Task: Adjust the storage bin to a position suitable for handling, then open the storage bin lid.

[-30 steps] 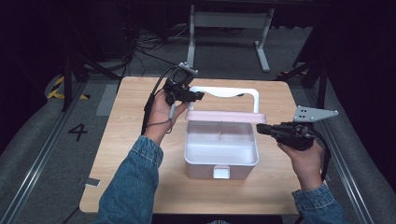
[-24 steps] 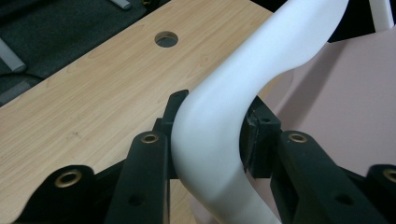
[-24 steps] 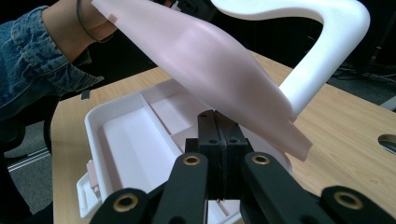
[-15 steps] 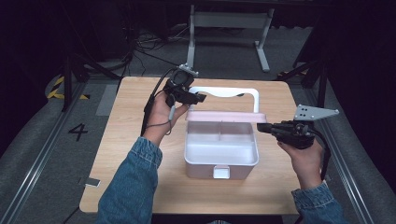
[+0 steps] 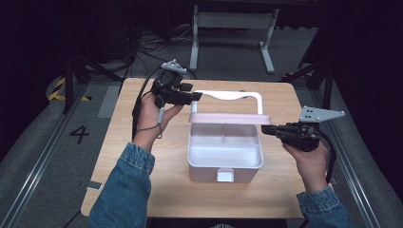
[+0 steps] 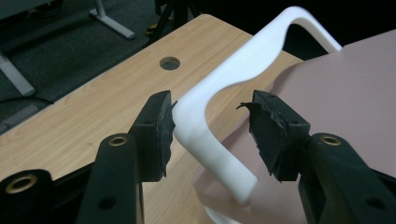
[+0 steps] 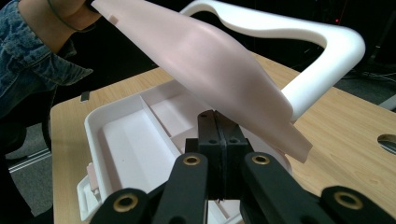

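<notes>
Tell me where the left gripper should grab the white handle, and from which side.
Grip the white handle at its rounded corner, where the left gripper already straddles it. Come from the table's left edge, jaws across the flat bar. The pink lid blocks the inner side, so probably stay on the outer bend.

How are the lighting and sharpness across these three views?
High view: the table is lit and the surroundings are dark, all fairly sharp. Left gripper view: the white handle is sharp mid-frame and blurs at its near end. Right gripper view: the pink lid looks soft and the background is black.
</notes>
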Demonstrator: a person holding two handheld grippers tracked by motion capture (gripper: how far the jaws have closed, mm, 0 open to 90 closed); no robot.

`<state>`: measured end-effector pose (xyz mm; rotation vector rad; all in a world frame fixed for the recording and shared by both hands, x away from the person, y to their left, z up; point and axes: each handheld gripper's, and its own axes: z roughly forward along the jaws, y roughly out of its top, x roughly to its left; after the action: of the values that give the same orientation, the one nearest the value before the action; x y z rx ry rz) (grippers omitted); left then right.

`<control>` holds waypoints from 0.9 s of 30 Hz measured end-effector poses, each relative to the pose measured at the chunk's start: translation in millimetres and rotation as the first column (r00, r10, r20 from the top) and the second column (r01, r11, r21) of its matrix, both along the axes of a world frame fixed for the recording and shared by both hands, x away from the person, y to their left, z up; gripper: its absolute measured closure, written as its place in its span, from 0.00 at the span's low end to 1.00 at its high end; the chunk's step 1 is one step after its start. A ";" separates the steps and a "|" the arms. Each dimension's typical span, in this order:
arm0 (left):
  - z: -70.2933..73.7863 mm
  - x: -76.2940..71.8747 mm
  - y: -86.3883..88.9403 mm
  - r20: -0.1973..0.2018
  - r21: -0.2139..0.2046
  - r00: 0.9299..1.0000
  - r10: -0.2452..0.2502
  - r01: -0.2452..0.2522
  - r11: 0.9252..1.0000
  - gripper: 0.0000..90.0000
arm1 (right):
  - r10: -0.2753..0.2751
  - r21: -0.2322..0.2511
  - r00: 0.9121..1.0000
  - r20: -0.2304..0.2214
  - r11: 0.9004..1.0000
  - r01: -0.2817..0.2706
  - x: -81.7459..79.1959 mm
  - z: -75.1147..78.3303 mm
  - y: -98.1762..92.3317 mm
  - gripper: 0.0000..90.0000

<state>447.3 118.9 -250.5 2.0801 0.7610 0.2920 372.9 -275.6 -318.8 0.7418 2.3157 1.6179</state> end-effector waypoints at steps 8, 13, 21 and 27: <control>2.8 -25.2 29.3 0.074 -0.036 0.995 -0.065 0.068 0.997 0.51 | -0.005 0.012 1.000 -0.011 1.000 0.005 -0.8 0.3 -1.8 1.00; -4.9 -42.7 40.0 0.107 -0.021 0.990 -0.094 0.096 0.995 0.49 | -0.006 0.021 1.000 -0.017 1.000 0.007 -0.5 0.6 -1.5 1.00; -23.8 -56.1 43.1 0.136 -0.020 0.985 -0.109 0.112 0.993 0.42 | -0.006 0.031 1.000 -0.023 0.999 0.007 0.7 0.9 -1.3 1.00; -38.2 -58.2 38.1 0.124 -0.053 0.988 -0.093 0.100 0.994 0.39 | -0.006 0.028 1.000 -0.021 1.000 0.007 1.2 1.2 -0.3 1.00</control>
<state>389.2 157.0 -288.8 2.0169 0.5873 0.3355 374.1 -276.0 -317.6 0.7747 2.3069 1.6505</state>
